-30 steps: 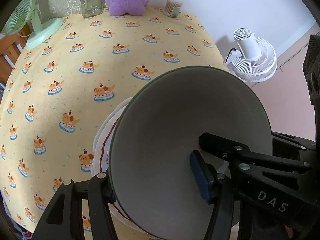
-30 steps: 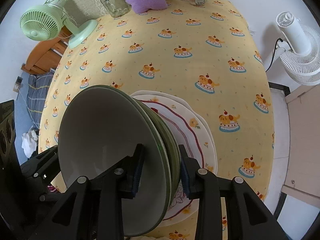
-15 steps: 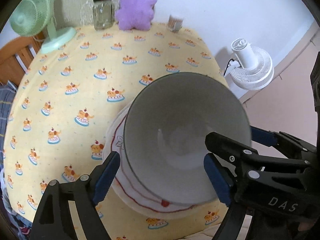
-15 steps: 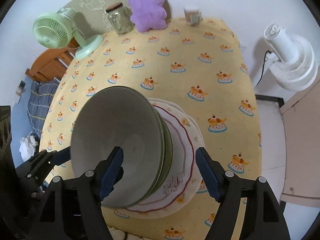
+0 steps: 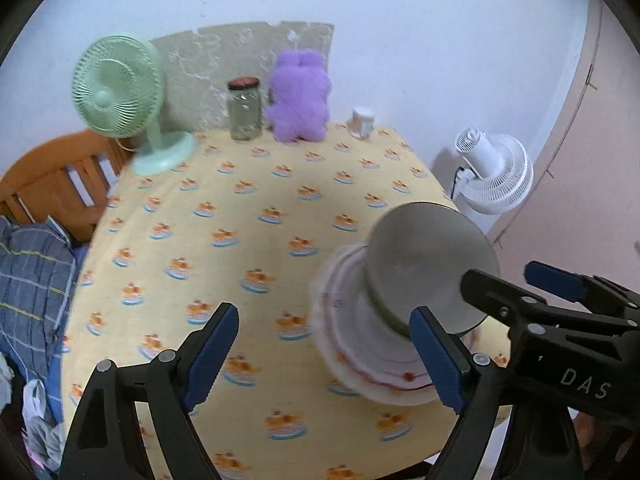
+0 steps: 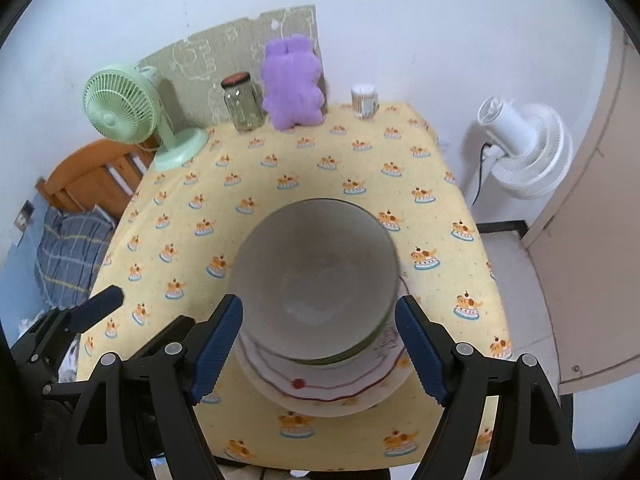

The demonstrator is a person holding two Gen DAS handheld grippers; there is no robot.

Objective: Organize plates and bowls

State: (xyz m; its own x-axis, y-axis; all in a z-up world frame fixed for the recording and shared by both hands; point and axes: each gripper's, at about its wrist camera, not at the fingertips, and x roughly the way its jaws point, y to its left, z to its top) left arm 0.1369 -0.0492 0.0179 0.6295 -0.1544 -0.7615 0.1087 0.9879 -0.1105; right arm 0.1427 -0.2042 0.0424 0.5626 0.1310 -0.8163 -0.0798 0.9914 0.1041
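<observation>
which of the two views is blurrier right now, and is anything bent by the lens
Left wrist view: clearly blurrier; the bowl, the plates under it and the tablecloth prints smear, while the left gripper stays sharp. Right wrist view: crisper, only mild softness on the bowl rim. Both views: fisheye bends the table edges and walls, with a dark ring at the corners.

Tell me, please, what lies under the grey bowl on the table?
The grey bowl sits on a green-rimmed bowl, which rests on a white plate with a wavy red line. More plates underneath cannot be counted; the bowls cover the plate's middle.
</observation>
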